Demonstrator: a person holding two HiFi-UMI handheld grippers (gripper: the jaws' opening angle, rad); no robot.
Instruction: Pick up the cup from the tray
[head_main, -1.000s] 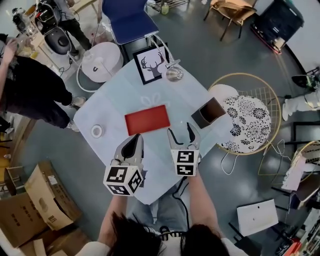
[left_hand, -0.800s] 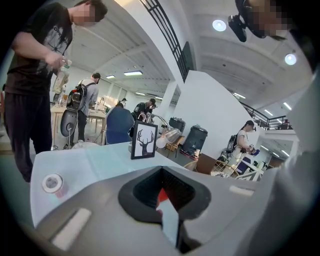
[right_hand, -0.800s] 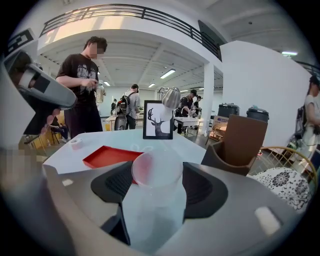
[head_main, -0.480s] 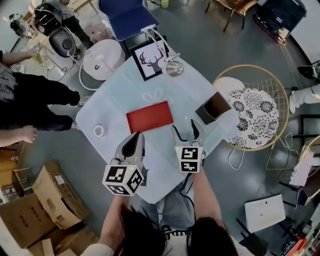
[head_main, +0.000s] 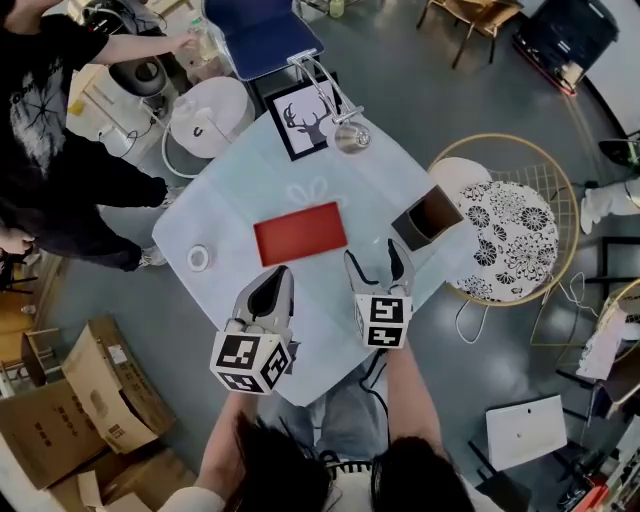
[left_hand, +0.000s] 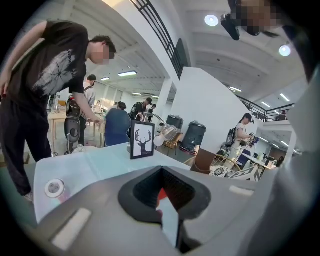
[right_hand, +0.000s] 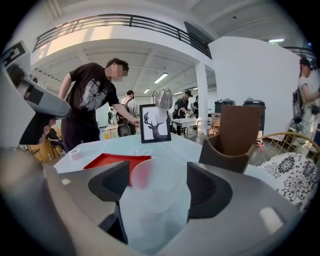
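Spanning the gap between the dark ribbed pads of the grey right gripper (right_hand: 156, 184), a transparent plastic cup (right_hand: 150, 195) lies tilted on its side, mouth turned towards the tray. Its thin wall reaches both pads, so the jaws stand moderately wide and hold it. The cup's base is blurred close to the lens, and whether it touches the tabletop cannot be told. From the head view the cup is almost invisible against the pale surface. The grey left gripper (head_main: 277, 273), beside it, has its tapered jaws pressed together. Its own body fills most of the left gripper view, and only a red sliver shows through the dark recess. Both grippers sit over the near corner of the square, smooth, pale blue table (head_main: 225, 205). A flat red rectangular tray (head_main: 300, 233) lies at the table's middle, just beyond the jaw tips and apart from the cup. Near the left corner lies a small white ring of tape (head_main: 198, 259). At the right corner stands an open brown box (head_main: 428, 218) with a taller back panel; its material is unclear. At the far corner a black-framed deer picture (head_main: 305, 120) stands upright, with the rounded metal shade of a desk lamp (head_main: 350, 138) just beside it. A person in a black printed T-shirt (right_hand: 92, 95) bends beyond the left corner, partly cut off by the edge of the head view.
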